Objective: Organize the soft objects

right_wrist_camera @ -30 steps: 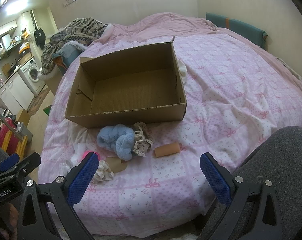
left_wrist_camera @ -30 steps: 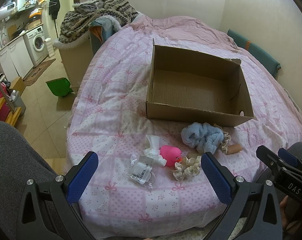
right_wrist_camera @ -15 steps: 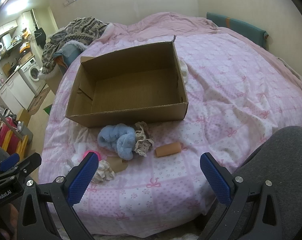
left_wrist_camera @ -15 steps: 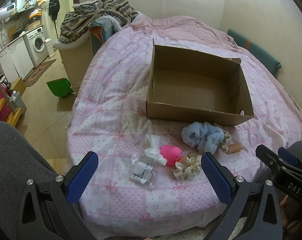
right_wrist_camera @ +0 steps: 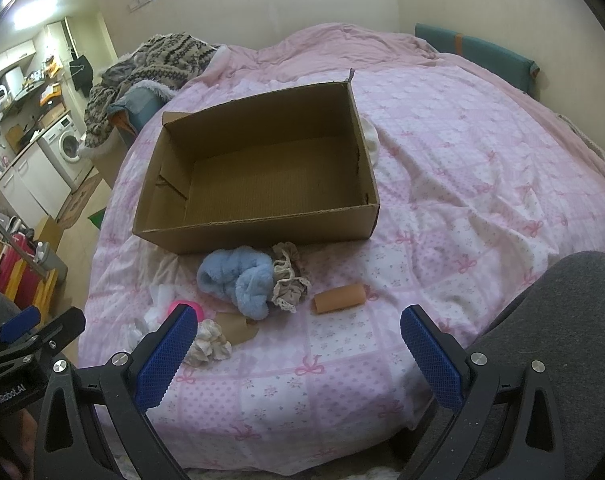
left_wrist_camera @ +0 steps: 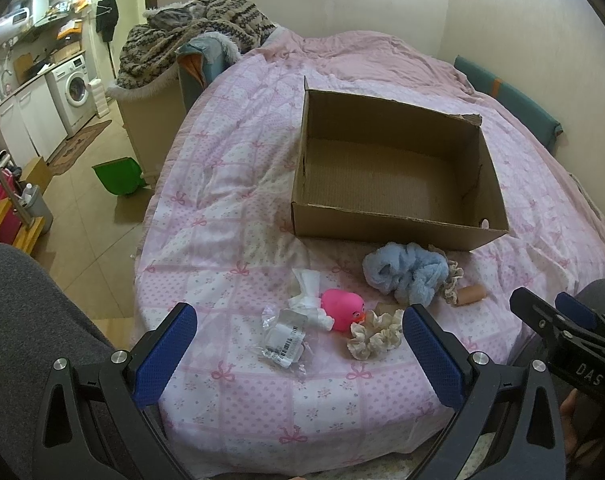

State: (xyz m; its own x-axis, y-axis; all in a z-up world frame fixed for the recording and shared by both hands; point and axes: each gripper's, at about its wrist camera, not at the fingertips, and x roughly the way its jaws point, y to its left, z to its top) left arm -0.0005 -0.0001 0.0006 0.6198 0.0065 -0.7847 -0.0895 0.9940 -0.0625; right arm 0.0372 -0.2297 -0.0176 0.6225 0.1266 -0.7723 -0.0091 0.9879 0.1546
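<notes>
An open, empty cardboard box (left_wrist_camera: 398, 224) (right_wrist_camera: 262, 228) sits on the pink bed. In front of it lie a fluffy blue cloth (left_wrist_camera: 402, 274) (right_wrist_camera: 242, 280), a beige lace scrunchie (right_wrist_camera: 288, 284), a cream scrunchie (left_wrist_camera: 376, 336) (right_wrist_camera: 208, 344), a pink rubber duck (left_wrist_camera: 342, 310), white tissue (left_wrist_camera: 308, 290), a clear plastic packet (left_wrist_camera: 282, 338) and a tan roll (right_wrist_camera: 340, 298) (left_wrist_camera: 472, 294). My left gripper (left_wrist_camera: 298, 358) is open and empty, hovering before the duck and packet. My right gripper (right_wrist_camera: 296, 354) is open and empty, held back from the roll.
The pink quilt (right_wrist_camera: 482, 184) covers the bed. A pile of patterned blankets (left_wrist_camera: 190, 40) lies at the far left corner. A green dustpan (left_wrist_camera: 116, 176) is on the floor beside the bed. A teal cushion (right_wrist_camera: 478, 50) lies by the wall. My knees flank the views.
Both grippers have barely moved, a slight drift. Nothing on the bed has shifted.
</notes>
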